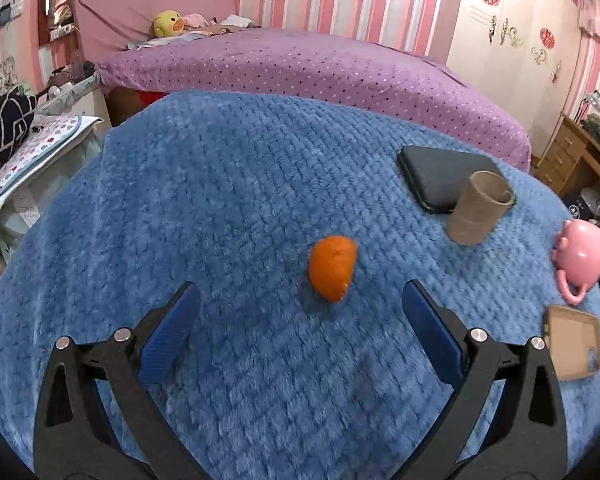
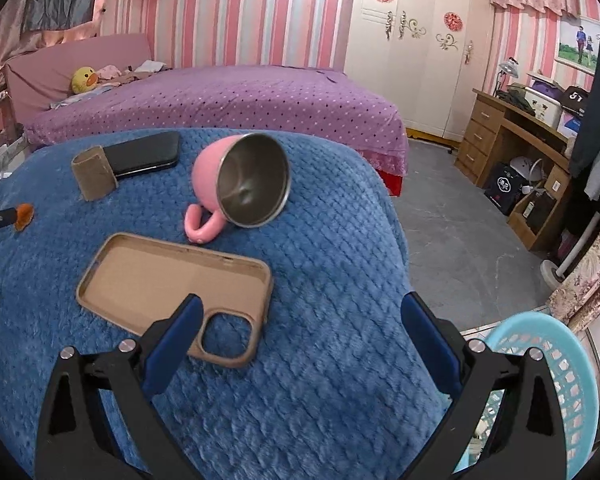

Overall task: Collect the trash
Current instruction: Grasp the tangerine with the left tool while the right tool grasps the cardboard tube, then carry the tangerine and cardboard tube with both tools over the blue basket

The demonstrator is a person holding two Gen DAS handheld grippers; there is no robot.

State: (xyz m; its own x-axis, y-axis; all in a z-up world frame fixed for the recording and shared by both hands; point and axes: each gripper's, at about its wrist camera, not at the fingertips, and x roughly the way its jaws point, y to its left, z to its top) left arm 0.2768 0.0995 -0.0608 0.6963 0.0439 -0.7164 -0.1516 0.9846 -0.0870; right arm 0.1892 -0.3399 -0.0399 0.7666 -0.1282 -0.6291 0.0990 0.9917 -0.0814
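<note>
Left wrist view puts the orange peel [image 1: 333, 267] in front of me on the blue blanket [image 1: 220, 200] that covers the worktop, just ahead of my left gripper [image 1: 300, 332] and slightly right of its centre line. My left fingers [image 1: 172, 336] are spread wide with nothing between them, and they do not touch the peel. Further back and to the right a cardboard tube [image 1: 478, 210] stands tilted, its base just beside a dark phone [image 1: 440, 176] lying flat. At the right edge a pink mug [image 1: 580, 260] lies on its side, and nearer to me a tan phone case [image 1: 574, 344] lies open side up.

From the right wrist, my right gripper [image 2: 300, 332] hangs over the near part of the blanket, its fingers [image 2: 176, 340] released and empty; the left one overlaps the camera cut-out end of the phone case in the picture, though I cannot tell if it touches. The mug's steel inside faces me. A pale blue basket [image 2: 572, 368] sits low at the right, beside the worktop. Beyond everything is a purple bed [image 2: 220, 100].
</note>
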